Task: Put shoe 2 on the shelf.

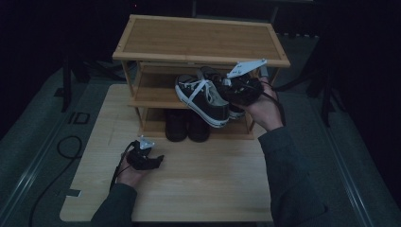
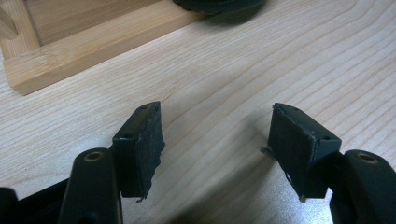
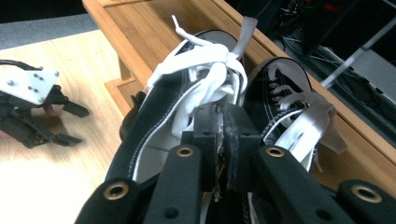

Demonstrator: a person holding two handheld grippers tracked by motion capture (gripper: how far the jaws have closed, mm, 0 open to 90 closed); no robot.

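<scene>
I have the right gripper [image 3: 223, 140] pinched shut on the collar of a black canvas sneaker with white laces [image 1: 201, 97], tilting it off the bamboo shoe rack's [image 1: 198, 38] middle shelf for lifting. In front of the rack, my left gripper [image 2: 215, 140] rests wide open, empty.

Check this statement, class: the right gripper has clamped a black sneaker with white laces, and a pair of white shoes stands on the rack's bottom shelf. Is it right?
One detail is wrong. The pair of shoes on the bottom shelf of the rack is black, as the high view shows. The right gripper is indeed clamped on the black sneaker with white laces.
</scene>
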